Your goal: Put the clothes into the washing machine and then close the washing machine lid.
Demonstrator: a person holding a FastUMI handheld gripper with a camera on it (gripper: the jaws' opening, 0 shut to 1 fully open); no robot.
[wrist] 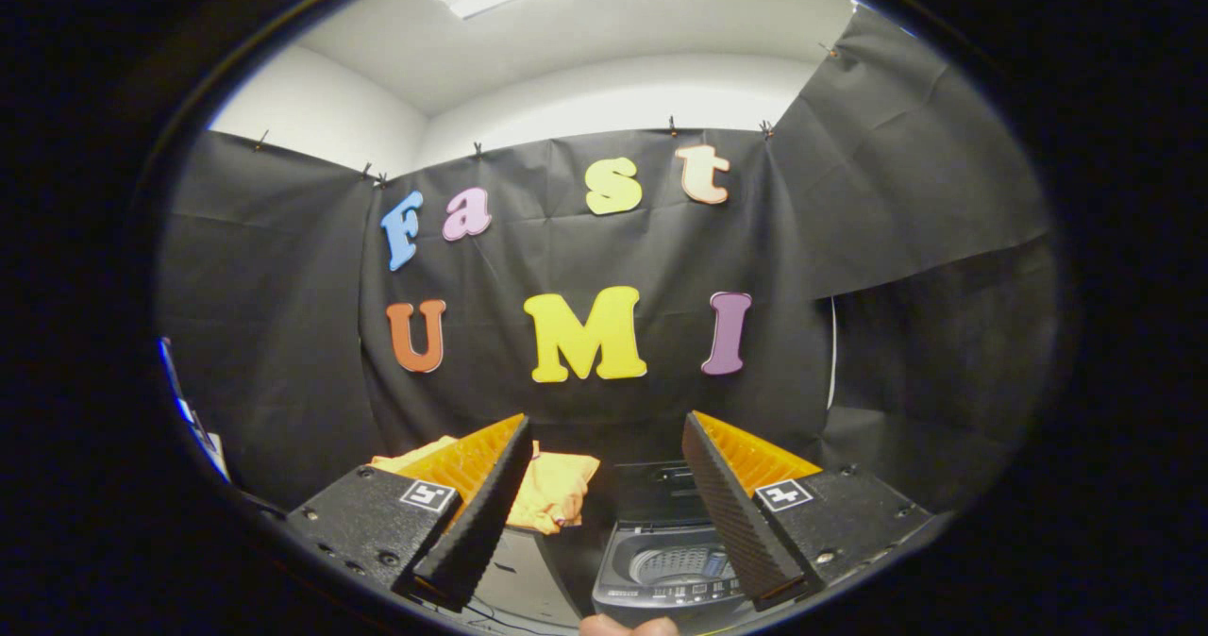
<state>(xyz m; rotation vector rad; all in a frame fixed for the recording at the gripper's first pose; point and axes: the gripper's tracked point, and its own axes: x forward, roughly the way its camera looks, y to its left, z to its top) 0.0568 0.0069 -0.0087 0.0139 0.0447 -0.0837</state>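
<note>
Gripper (604,513) fingers spread wide apart, nothing between them, held up above the bench. Clothes (552,490) = a crumpled yellow-orange garment lying on the bench, beyond the fingers and partly hidden behind the left finger. Small top-load washing machine (665,570) sits low between the fingers, nearer the right one, just beside the clothes on their right. Its lid (661,485) stands raised at the back, drum (681,563) open and looks empty, though the right finger covers part of it. Task looks not started yet; next step prob. reach for the garment.

Risks, as I judge them:
- Cloth is bunched, so a shallow pinch may catch only one layer and it slips out mid-carry.
- Garment may drape over the machine rim instead of dropping in, then the lid won't shut flat.
- Machine looks small and light; a push on the lid from the wrong angle could shove or tip it.
- Fingertip-like shape (628,626) near the machine's front; can't tell what it is.
</note>
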